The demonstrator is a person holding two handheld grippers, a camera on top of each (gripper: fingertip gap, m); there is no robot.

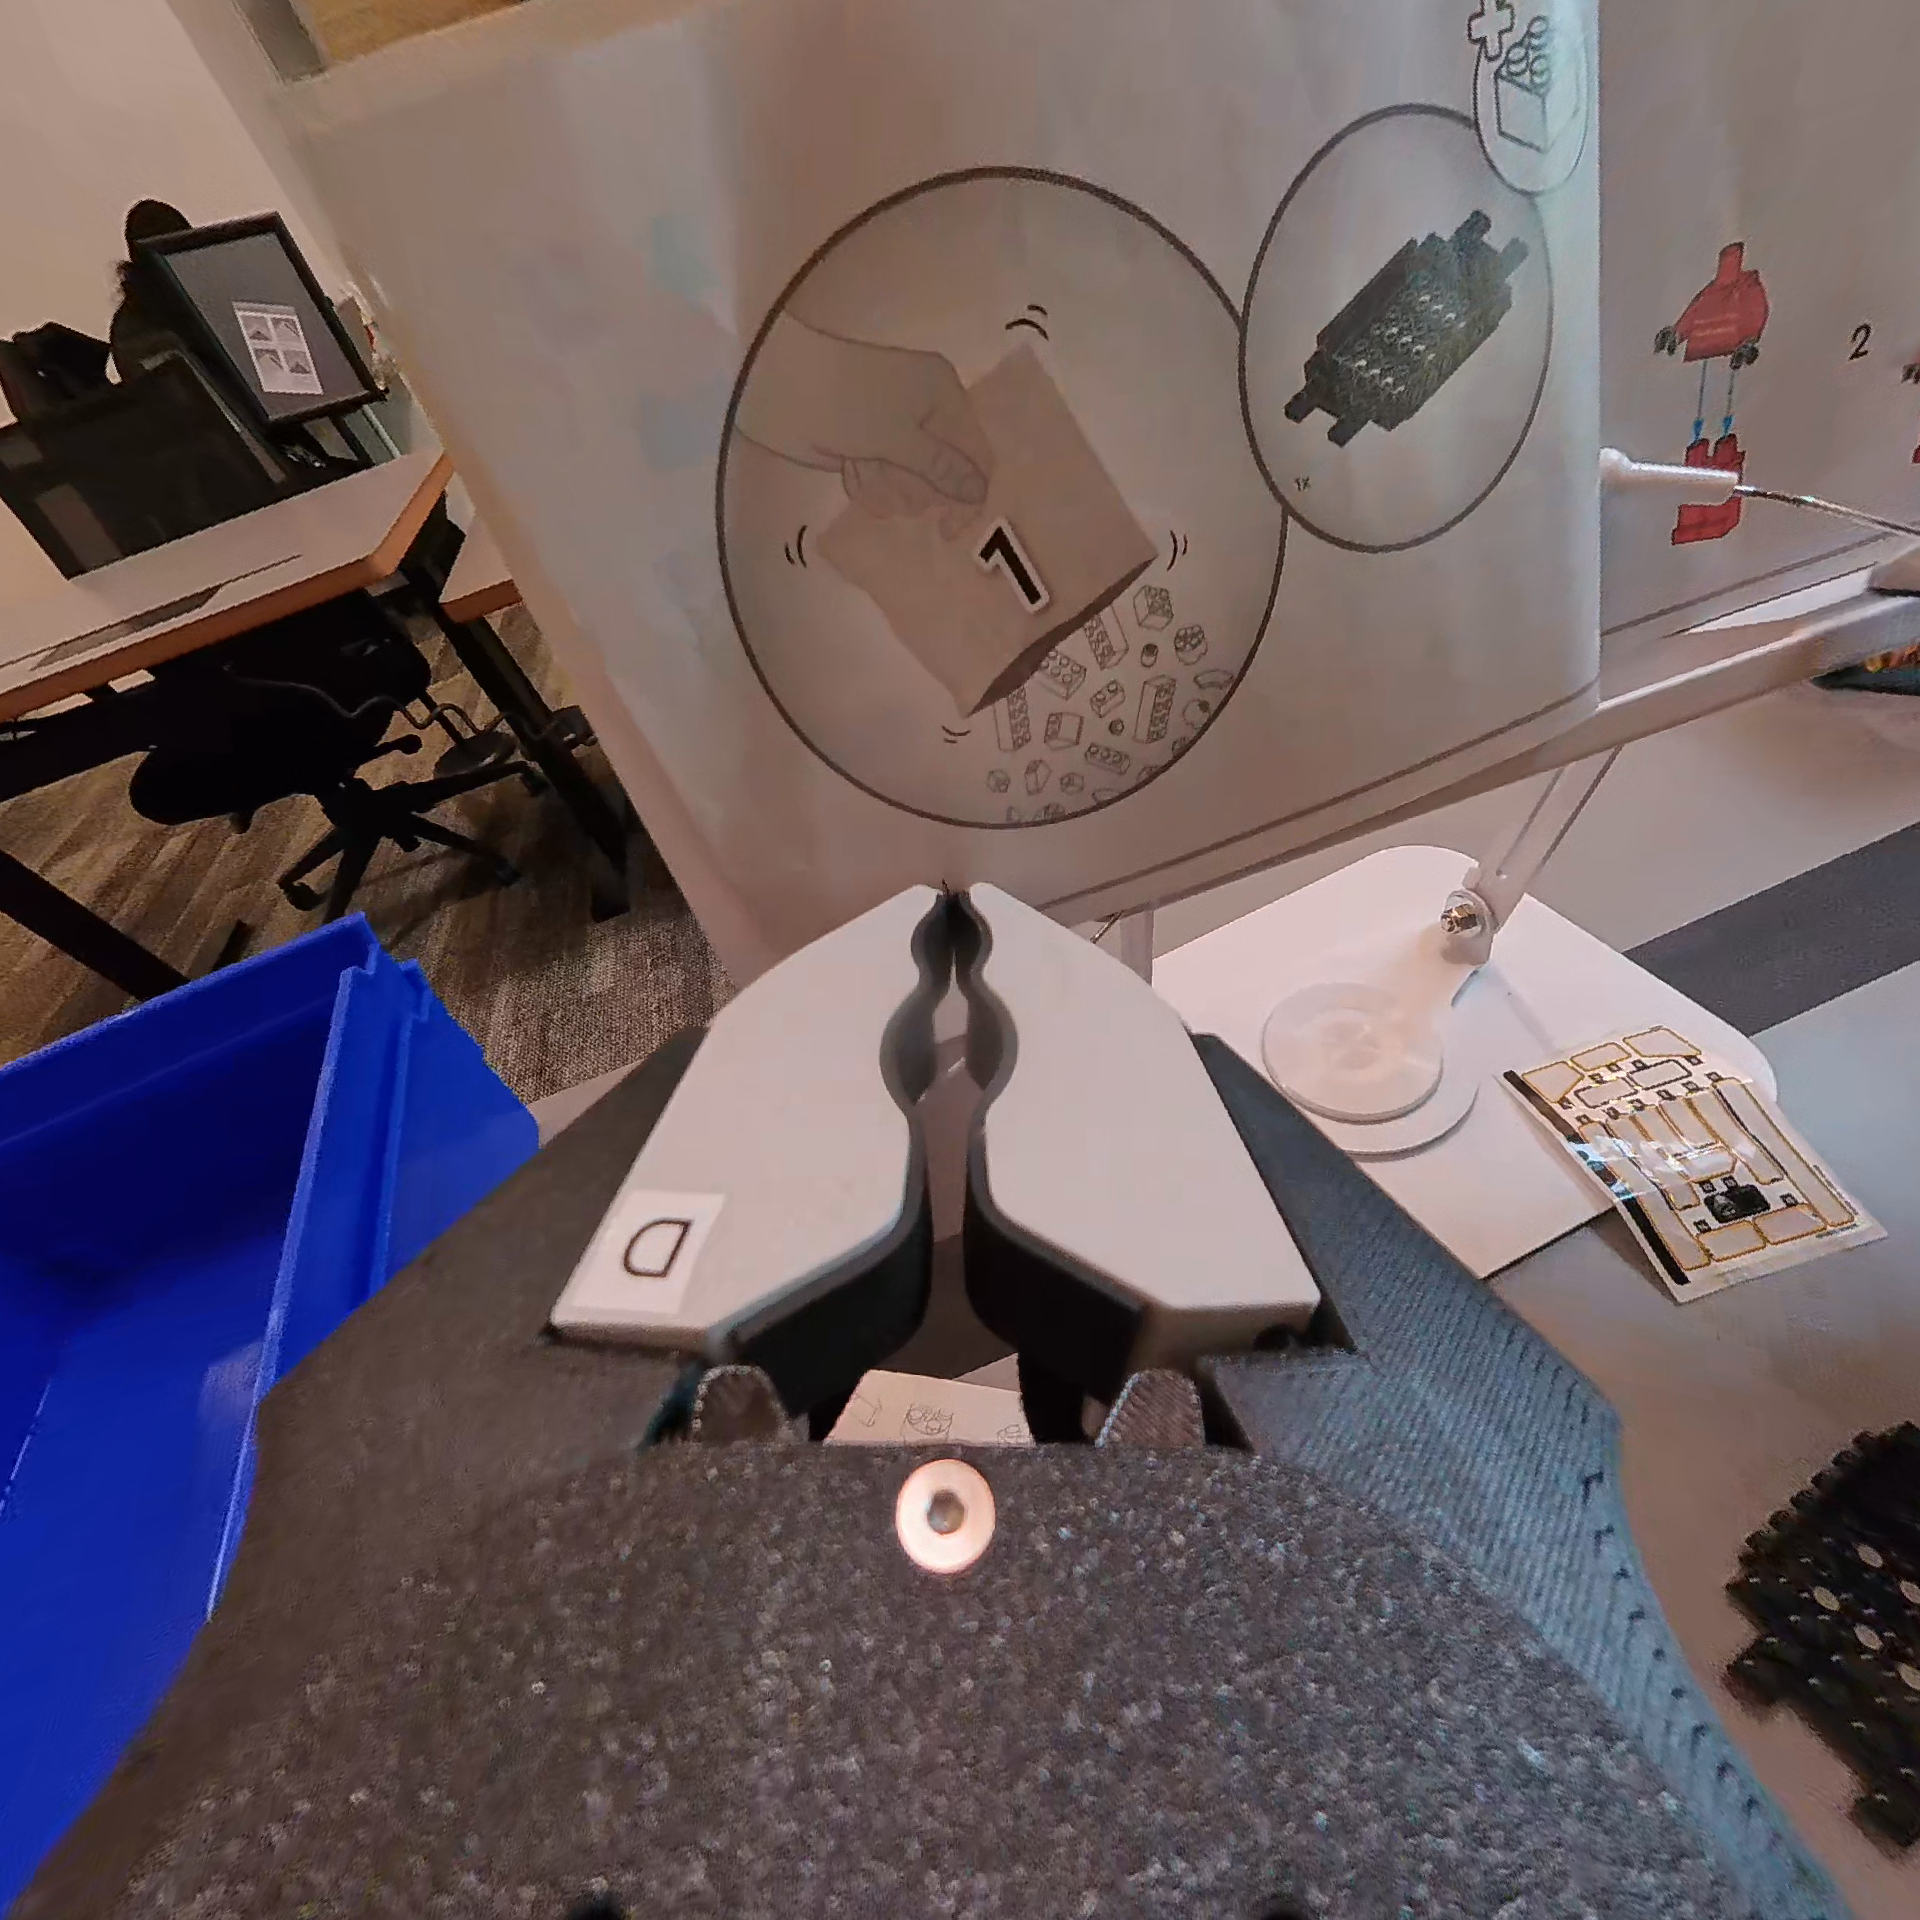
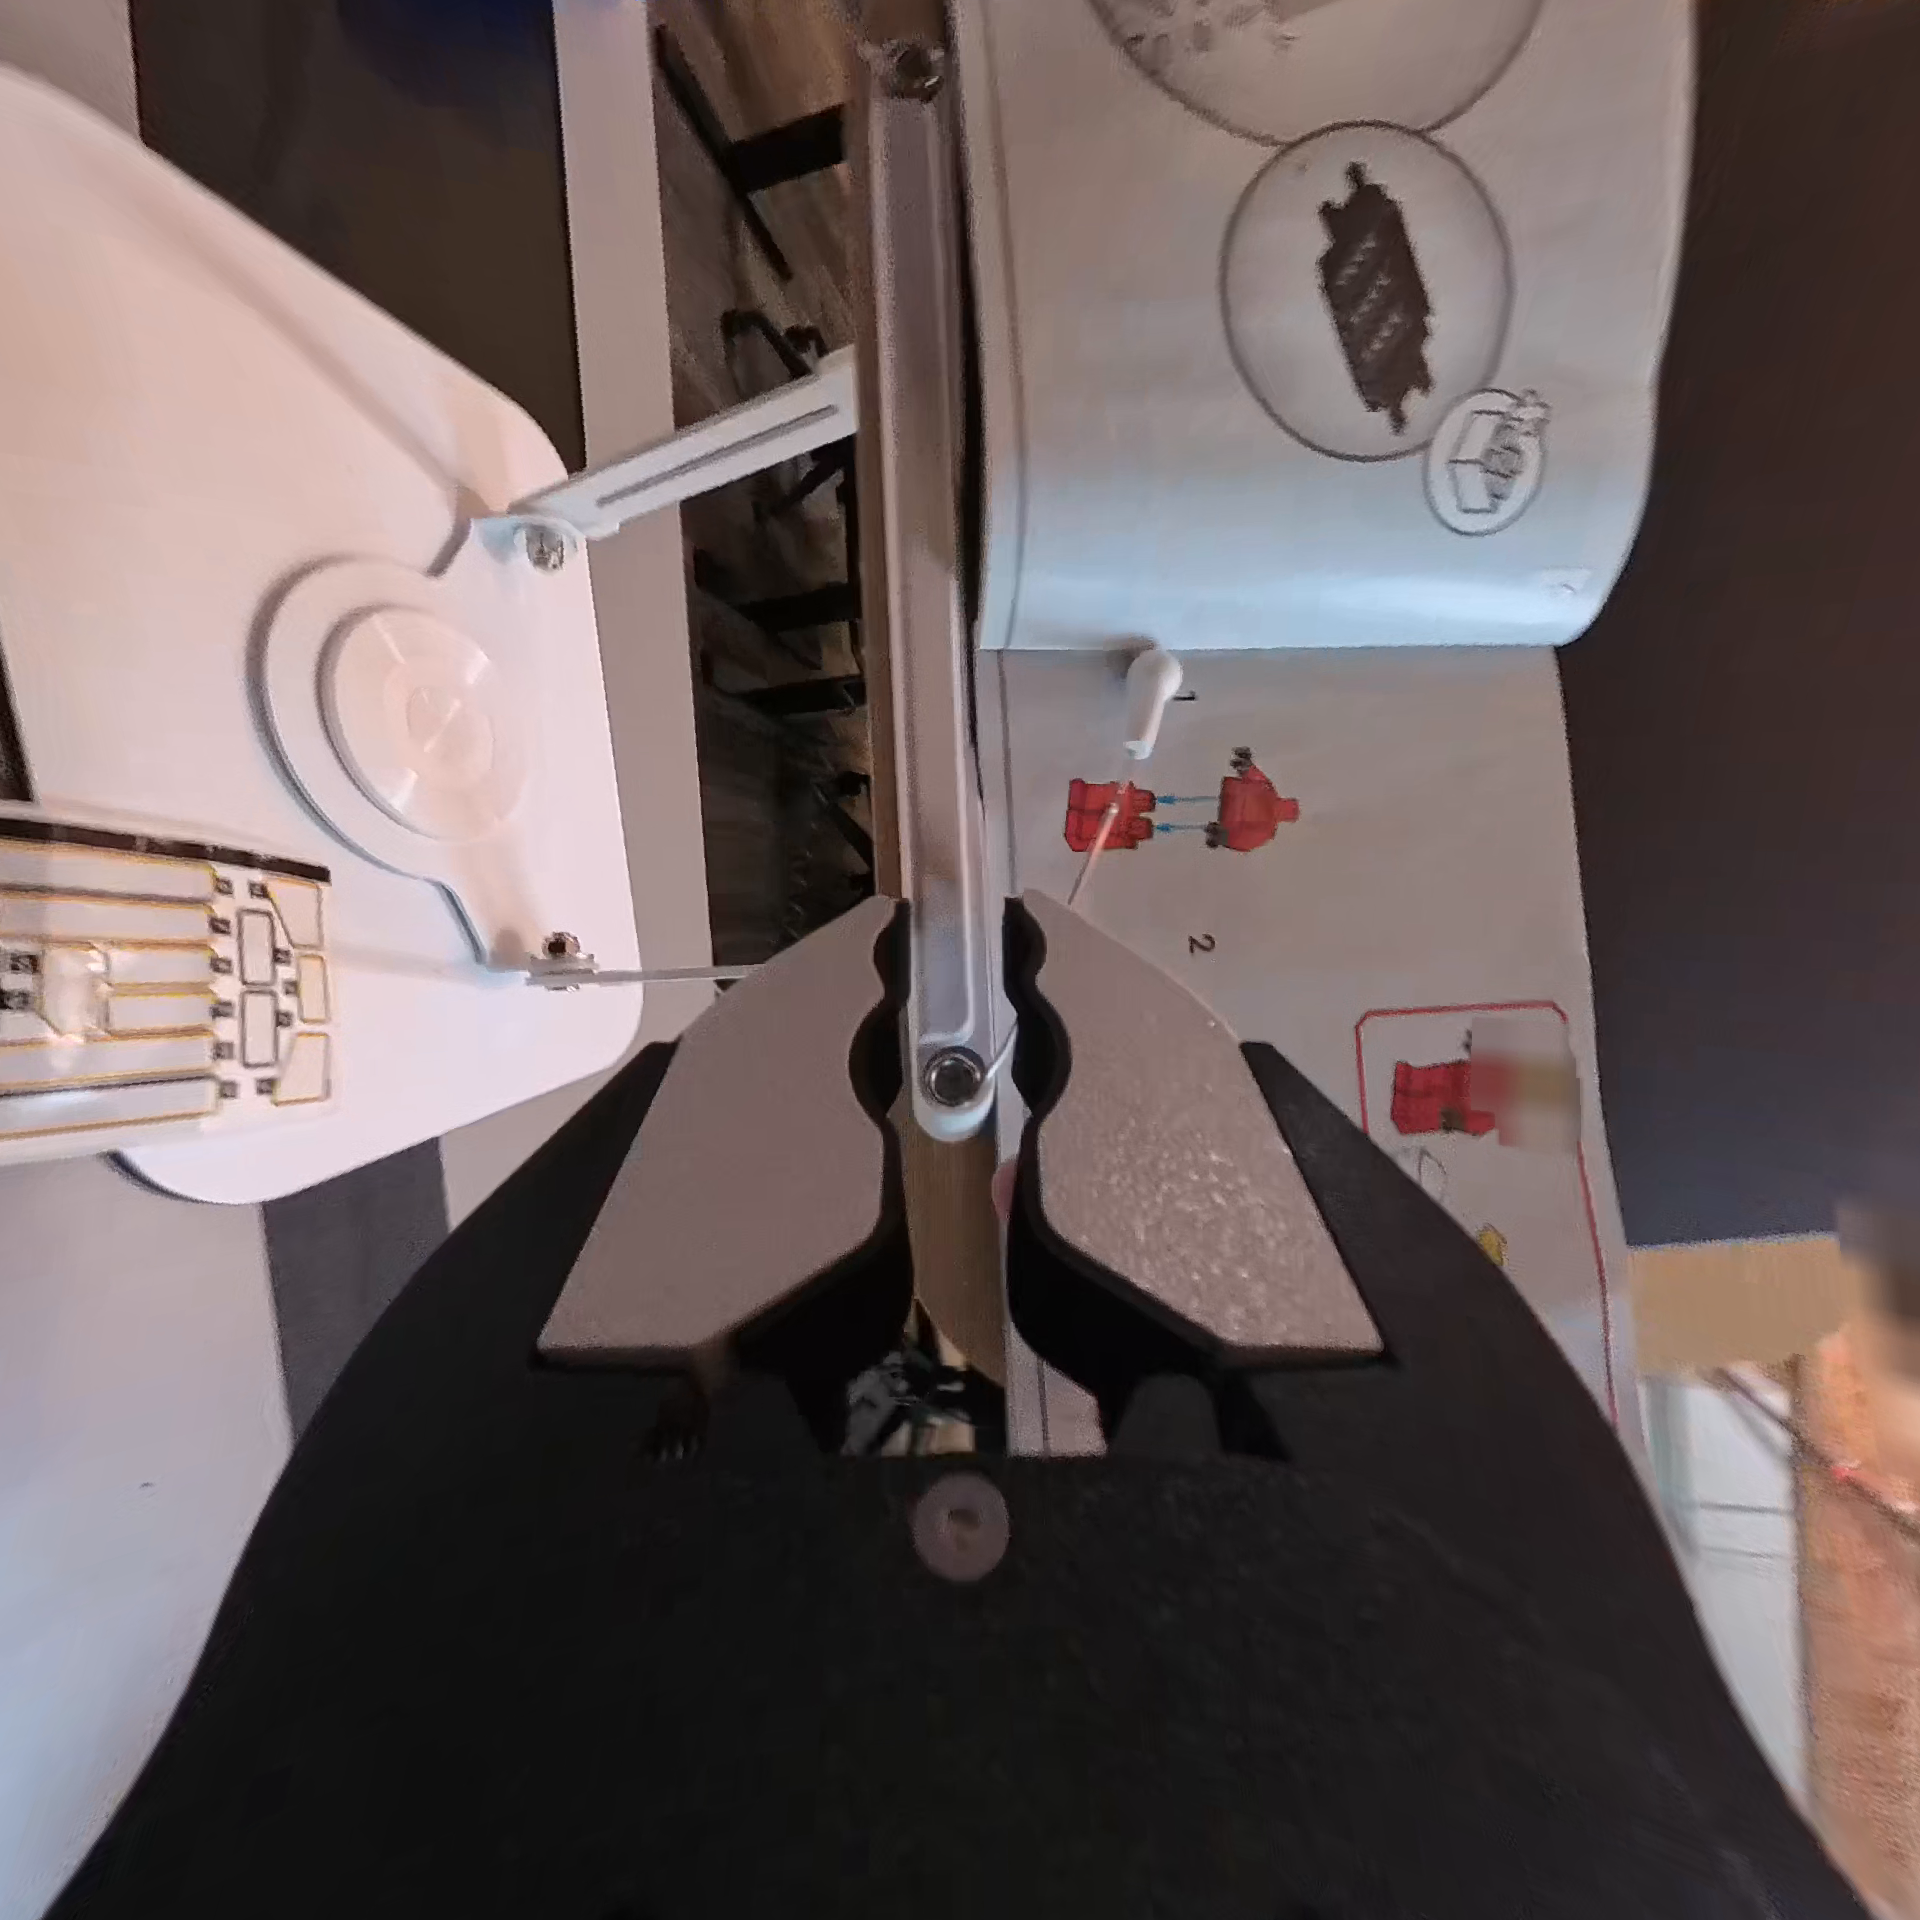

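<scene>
White paper fills your left wrist view: your left hand-held gripper is pressed together on the bottom edge of an instruction page, which stands curled up from the booklet. That booklet rests on a white book stand with a clear round disc on its base plate. A blue bin sits at the near left of the counter. To the right lie a sticker sheet partly on the stand's base, and a black brick plate nearer to you.

Your right hand-held gripper is spread, its fingers standing on either side of the stand's metal ledge bar without visibly touching it. The bar's rounded end, with a screw, lies between the fingers. Just beyond on the right, a white page clip on a thin wire rests against the open booklet, and the curled page lies farther off. The sticker sheet lies at the left of this view.
</scene>
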